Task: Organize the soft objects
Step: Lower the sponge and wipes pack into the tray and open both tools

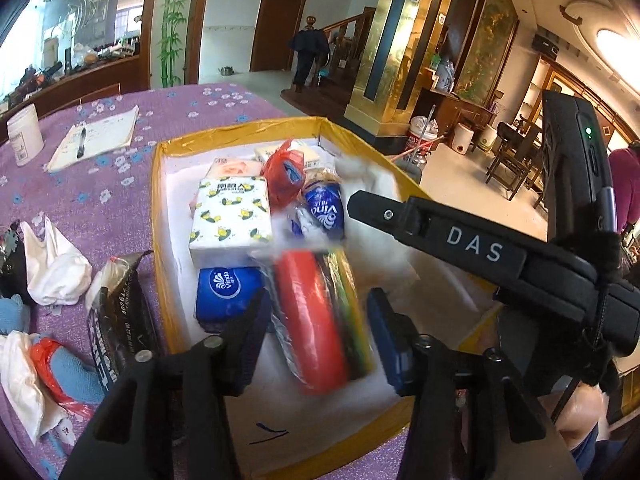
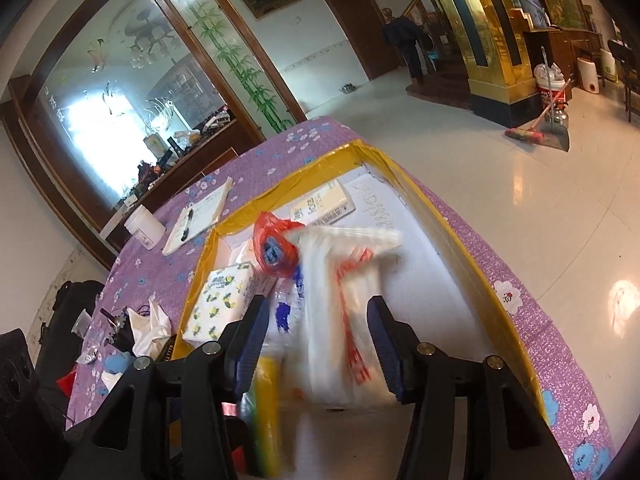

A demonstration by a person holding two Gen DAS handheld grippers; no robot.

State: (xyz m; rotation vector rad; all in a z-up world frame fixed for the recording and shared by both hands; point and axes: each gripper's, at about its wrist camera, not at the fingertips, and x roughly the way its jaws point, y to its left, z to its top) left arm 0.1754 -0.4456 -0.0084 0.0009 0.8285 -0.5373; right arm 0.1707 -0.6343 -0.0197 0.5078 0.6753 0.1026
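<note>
While the left hand-held gripper (image 1: 316, 332) stands partly open over the red roll (image 1: 312, 320) and the right hand-held gripper (image 2: 316, 332) straddles a blurred plastic bag (image 2: 344, 304) without visibly pinching it, either could slide askew in the box (image 1: 240, 130).

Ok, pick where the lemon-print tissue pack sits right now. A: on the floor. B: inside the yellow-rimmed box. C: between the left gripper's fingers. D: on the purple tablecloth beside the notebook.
B: the lemon-print tissue pack lies inside the yellow-rimmed box, next to a blue tissue pack.
</note>
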